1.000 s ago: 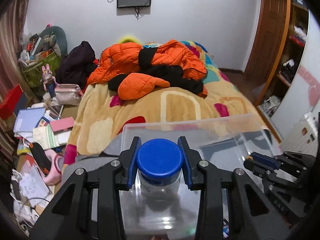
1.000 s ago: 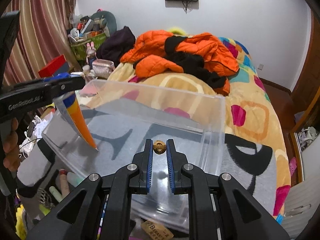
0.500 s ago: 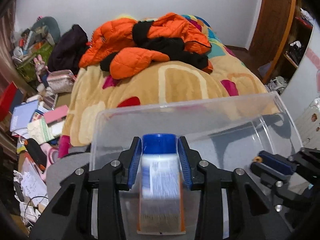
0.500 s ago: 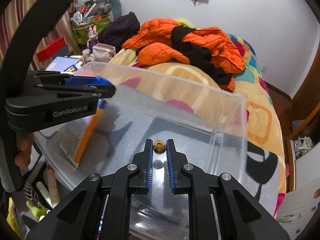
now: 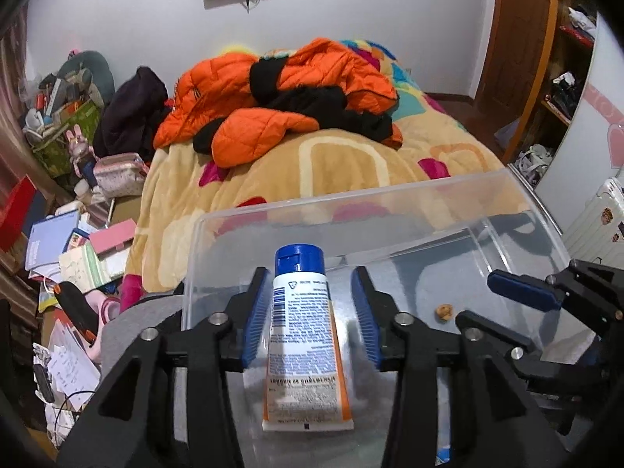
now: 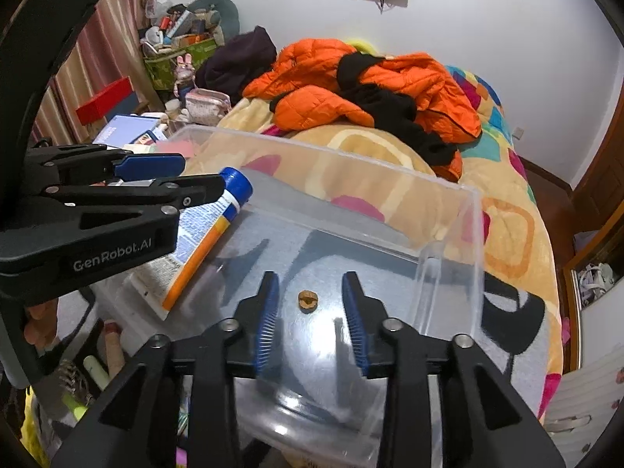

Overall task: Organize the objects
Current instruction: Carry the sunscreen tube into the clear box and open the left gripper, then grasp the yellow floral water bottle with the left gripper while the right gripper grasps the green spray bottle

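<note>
Setting: bedroom; clear plastic bin [image 5: 390, 199] on the grey blanket at the foot of the bed [image 5: 351, 163].
Tube [image 5: 302, 335]: lies in the bin, long axis straight ahead, blue cap toward the bin's far wall.
Left gripper [image 5: 310, 316]: spread, straddling the tube, nearer arm.
Nut [image 6: 307, 300]: on the bin floor, right of the tube.
Right gripper [image 6: 312, 319]: spread, nut just ahead between its fingers.

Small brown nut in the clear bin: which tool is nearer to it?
Right. The right tool straddles the nut, jaws open; the left tool sits over the tube, off to the nut's left.

"GenRobot.AI" on left gripper [image 6: 197, 179]
</note>
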The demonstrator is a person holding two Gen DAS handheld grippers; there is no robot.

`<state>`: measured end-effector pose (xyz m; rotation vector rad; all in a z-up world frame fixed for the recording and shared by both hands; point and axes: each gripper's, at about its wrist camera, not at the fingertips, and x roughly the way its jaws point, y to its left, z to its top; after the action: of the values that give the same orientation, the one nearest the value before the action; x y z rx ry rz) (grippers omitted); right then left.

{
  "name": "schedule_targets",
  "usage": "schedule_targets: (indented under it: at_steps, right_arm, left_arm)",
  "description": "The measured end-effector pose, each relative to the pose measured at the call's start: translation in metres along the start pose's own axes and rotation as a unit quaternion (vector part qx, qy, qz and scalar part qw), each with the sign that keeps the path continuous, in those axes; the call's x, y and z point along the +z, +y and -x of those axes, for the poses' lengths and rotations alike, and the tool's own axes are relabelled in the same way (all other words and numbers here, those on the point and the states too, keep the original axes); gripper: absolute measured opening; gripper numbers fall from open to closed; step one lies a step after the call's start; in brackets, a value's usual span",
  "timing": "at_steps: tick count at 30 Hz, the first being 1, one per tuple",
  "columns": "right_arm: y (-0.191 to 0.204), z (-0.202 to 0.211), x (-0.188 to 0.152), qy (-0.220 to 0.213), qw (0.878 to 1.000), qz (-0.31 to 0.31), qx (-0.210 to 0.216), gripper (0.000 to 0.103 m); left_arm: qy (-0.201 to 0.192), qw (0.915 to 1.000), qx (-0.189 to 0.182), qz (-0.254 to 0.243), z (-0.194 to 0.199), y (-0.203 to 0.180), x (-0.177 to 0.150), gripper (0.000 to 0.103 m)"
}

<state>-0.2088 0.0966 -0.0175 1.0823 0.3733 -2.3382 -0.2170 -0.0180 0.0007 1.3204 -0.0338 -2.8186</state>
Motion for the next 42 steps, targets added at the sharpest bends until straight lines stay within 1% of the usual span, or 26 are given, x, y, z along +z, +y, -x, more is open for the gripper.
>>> schedule_targets:
  at_steps: [1,3,5,7,9,12,15,18,23,27,32,34,35,37,39,42]
  right_arm:
    - [0.001,0.005,-0.001,-0.007,1.0,0.003,-0.003,0.04]
    - [0.002,0.014,-0.004,-0.018,1.0,0.006,-0.006,0.046]
    - [0.002,0.025,-0.007,-0.029,1.0,0.006,-0.004,0.048]
    - [0.002,0.034,-0.008,-0.038,0.999,0.006,-0.006,0.049]
    - [0.001,0.046,-0.011,-0.048,0.999,0.006,-0.006,0.054]
    - [-0.003,0.061,-0.014,-0.063,0.998,0.001,-0.004,0.061]
    - [-0.007,0.076,-0.017,-0.074,0.997,-0.002,-0.007,0.064]
    - [-0.012,0.088,-0.023,-0.083,0.996,-0.005,-0.012,0.07]
    - [-0.018,0.103,-0.042,-0.083,0.996,-0.008,-0.025,0.071]
    - [-0.024,0.103,-0.059,-0.071,0.997,-0.01,-0.037,0.071]
    - [-0.033,0.099,-0.084,-0.046,0.998,-0.027,-0.041,0.071]
    - [-0.036,0.098,-0.095,-0.037,0.998,-0.037,-0.044,0.071]
    - [-0.039,0.1,-0.102,-0.034,0.997,-0.045,-0.044,0.071]
    - [-0.043,0.102,-0.112,-0.027,0.997,-0.062,-0.037,0.071]
    - [-0.045,0.105,-0.124,-0.019,0.996,-0.081,-0.021,0.071]
    - [-0.04,0.108,-0.136,-0.011,0.996,-0.093,-0.004,0.071]
  left_arm:
    - [-0.007,1.0,0.001,-0.002,0.005,-0.001,-0.001,0.051]
    - [-0.023,0.9997,0.005,-0.007,0.018,-0.003,-0.004,0.058]
    - [-0.037,0.9992,0.007,-0.013,0.031,-0.005,-0.007,0.061]
    - [-0.05,0.9986,0.007,-0.016,0.043,-0.007,-0.01,0.068]
    - [-0.066,0.9976,0.009,-0.019,0.057,-0.007,-0.014,0.076]
    - [-0.08,0.9966,0.006,-0.019,0.073,-0.007,-0.019,0.087]
    - [-0.088,0.996,0.005,-0.015,0.086,-0.006,-0.025,0.094]
    - [-0.094,0.9955,0.007,-0.014,0.097,-0.004,-0.032,0.095]
    - [-0.088,0.9961,0.006,-0.011,0.108,0.001,-0.05,0.097]
    - [-0.07,0.9974,-0.003,-0.016,0.108,0.001,-0.071,0.097]
    - [-0.043,0.9983,-0.015,-0.038,0.104,-0.013,-0.101,0.097]
    - [-0.032,0.9981,-0.025,-0.046,0.103,-0.021,-0.113,0.097]
    - [-0.024,0.9977,-0.035,-0.053,0.102,-0.027,-0.119,0.097]
    - [-0.015,0.9966,-0.048,-0.065,0.101,-0.037,-0.128,0.097]
    - [-0.008,0.9952,-0.059,-0.078,0.099,-0.046,-0.135,0.097]
    - [0.003,0.9928,-0.075,-0.094,0.094,-0.06,-0.144,0.097]
